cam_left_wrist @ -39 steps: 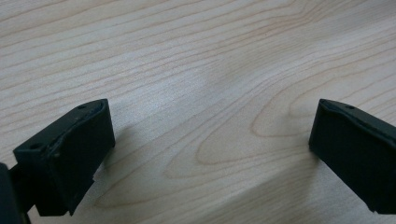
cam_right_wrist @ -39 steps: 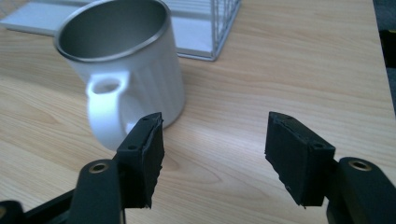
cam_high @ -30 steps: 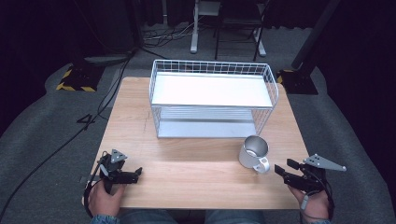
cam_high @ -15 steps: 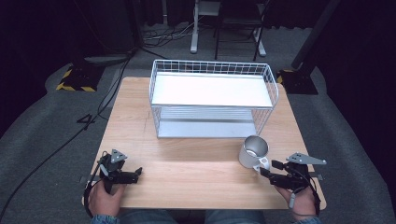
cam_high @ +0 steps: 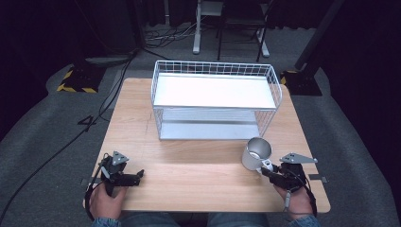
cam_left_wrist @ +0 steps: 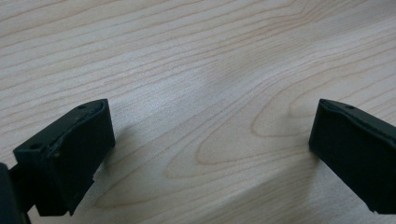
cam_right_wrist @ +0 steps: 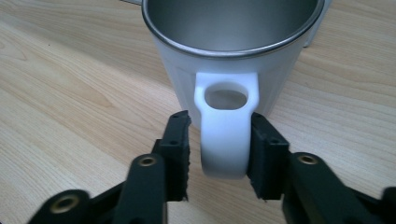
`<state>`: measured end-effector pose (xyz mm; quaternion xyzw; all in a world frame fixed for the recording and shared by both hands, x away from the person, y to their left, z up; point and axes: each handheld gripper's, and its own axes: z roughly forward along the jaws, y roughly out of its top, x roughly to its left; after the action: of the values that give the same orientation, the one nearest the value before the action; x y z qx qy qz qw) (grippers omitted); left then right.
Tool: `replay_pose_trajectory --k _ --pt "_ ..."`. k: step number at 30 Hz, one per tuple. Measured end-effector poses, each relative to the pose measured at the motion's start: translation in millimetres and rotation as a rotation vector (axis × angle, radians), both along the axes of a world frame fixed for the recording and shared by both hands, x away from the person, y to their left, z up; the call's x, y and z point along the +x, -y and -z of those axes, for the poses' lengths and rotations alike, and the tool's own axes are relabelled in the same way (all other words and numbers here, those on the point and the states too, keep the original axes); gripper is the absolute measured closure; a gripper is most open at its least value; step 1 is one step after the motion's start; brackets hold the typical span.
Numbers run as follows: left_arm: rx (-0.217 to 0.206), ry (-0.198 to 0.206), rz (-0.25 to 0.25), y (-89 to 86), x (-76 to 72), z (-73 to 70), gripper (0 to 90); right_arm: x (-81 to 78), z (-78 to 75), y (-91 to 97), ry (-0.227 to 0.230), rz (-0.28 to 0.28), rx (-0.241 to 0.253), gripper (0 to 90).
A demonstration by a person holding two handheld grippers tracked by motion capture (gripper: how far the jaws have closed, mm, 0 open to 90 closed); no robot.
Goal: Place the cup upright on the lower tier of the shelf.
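A white mug with a steel inside stands upright on the wooden table, right of centre, its handle turned toward the near edge. My right gripper lies low on the table just in front of it. In the right gripper view the jaws have just been closing, and the pads now sit on both sides of the mug's handle; the mug's body rises behind. My left gripper rests at the near left of the table. The left gripper is open over bare wood.
A white wire rack with a white top shelf stands at the back middle of the table, just behind the mug. Beyond the table lie dark carpet, cables and stand legs.
My right gripper has slid left and forward to the mug, and its jaws have closed around the handle. The left gripper and the mug have stayed put.
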<state>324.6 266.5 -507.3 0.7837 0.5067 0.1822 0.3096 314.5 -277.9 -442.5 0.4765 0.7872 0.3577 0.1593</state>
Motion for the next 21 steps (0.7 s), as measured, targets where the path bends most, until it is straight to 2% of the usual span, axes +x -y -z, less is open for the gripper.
replay_pose_trajectory --k 5,10,15,21 --pt "-0.002 -0.001 -0.001 0.1 -0.1 0.0 0.5 -1.4 -0.1 -1.4 0.017 0.000 -0.016 70.9" --pt "-0.002 -0.001 -0.001 0.1 -0.1 0.1 0.5 -2.8 0.5 -1.7 0.036 0.004 -0.009 71.2" --pt "-0.001 -0.002 0.000 0.1 -0.1 0.0 0.5 -8.5 -5.0 -6.1 0.111 -0.009 0.001 71.5" --pt "-0.001 -0.002 0.000 0.1 -0.1 0.0 0.5 -10.2 -10.6 -7.5 0.152 -0.003 0.026 71.5"
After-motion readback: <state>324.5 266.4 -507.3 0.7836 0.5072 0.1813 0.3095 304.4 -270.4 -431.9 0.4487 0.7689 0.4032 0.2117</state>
